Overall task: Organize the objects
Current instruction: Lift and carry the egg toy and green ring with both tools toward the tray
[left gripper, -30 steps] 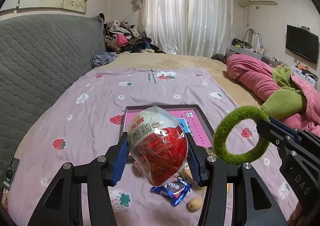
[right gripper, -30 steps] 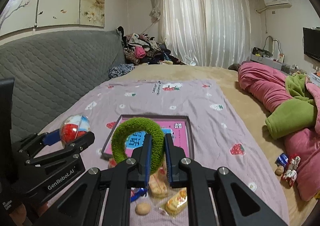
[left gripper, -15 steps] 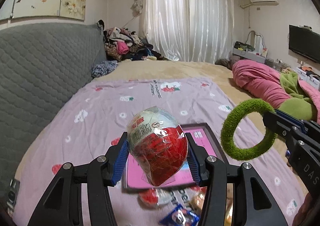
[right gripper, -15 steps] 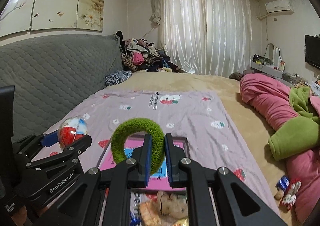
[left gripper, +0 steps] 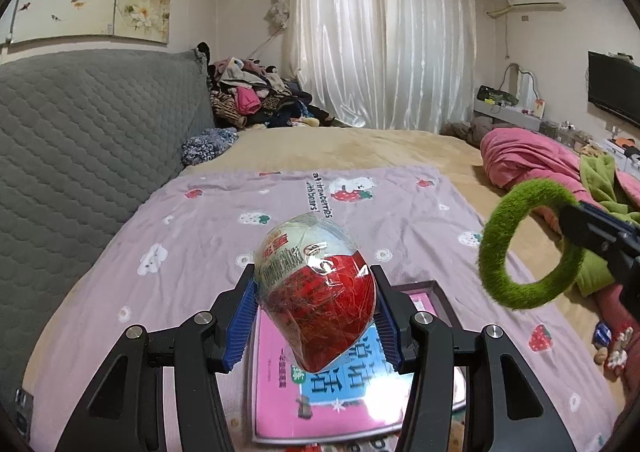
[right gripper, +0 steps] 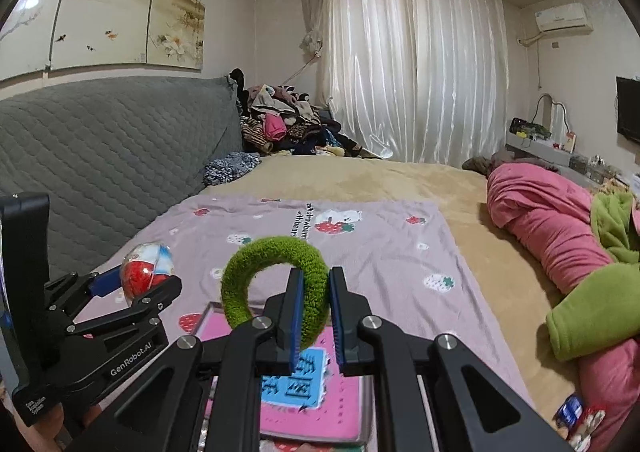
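My left gripper (left gripper: 316, 312) is shut on a red and white egg-shaped toy in clear wrap (left gripper: 316, 292), held above the near edge of a pink-lined tray (left gripper: 320, 392) on the bed. The egg also shows in the right wrist view (right gripper: 146, 272). My right gripper (right gripper: 314, 316) is shut on a fuzzy green ring (right gripper: 276, 280), held upright above the same tray (right gripper: 300, 392). The ring shows at the right of the left wrist view (left gripper: 532, 248).
A lilac strawberry-print sheet (left gripper: 280, 220) covers the bed. A grey quilted headboard (left gripper: 80, 132) stands on the left. Pink and green bedding (right gripper: 560, 240) lies on the right, with small snack packets (right gripper: 576, 416) beside it. A clothes pile (left gripper: 256, 96) sits at the far end.
Both grippers have risen and tilted up, each still holding its object. The loose snacks below have dropped out of view and the tray now sits lower in both views.
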Demonstrator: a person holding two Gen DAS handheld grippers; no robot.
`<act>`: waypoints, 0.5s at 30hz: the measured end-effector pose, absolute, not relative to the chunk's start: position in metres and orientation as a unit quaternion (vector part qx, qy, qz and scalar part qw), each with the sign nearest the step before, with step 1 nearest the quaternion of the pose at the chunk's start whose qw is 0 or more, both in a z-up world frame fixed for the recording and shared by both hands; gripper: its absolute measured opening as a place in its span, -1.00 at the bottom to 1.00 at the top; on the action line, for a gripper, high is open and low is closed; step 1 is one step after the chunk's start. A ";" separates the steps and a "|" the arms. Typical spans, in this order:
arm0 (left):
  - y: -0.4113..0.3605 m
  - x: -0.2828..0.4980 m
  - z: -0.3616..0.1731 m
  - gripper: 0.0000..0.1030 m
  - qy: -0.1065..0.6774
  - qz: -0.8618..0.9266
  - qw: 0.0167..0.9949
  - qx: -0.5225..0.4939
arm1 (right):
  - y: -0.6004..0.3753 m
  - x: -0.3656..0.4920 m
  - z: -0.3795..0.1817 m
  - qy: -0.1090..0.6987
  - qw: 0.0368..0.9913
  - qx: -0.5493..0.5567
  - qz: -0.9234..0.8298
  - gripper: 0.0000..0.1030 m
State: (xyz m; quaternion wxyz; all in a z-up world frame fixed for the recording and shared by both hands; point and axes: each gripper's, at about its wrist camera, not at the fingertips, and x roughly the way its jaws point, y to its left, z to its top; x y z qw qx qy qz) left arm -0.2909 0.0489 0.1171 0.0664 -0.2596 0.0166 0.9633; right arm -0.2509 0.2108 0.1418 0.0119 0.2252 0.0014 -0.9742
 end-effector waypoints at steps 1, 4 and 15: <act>0.050 -0.294 0.115 0.07 0.015 0.963 0.067 -0.260 | 0.213 -0.257 0.139 0.001 0.011 0.226 -0.974 -0.74; 0.051 -0.316 0.102 0.07 0.012 0.961 0.068 -0.266 | 0.222 -0.275 0.125 -0.010 0.011 0.233 -0.972 -0.74; 0.061 -0.384 0.027 0.07 0.005 0.950 0.071 -0.305 | 0.231 -0.338 0.050 -0.022 0.029 0.280 -0.959 -0.74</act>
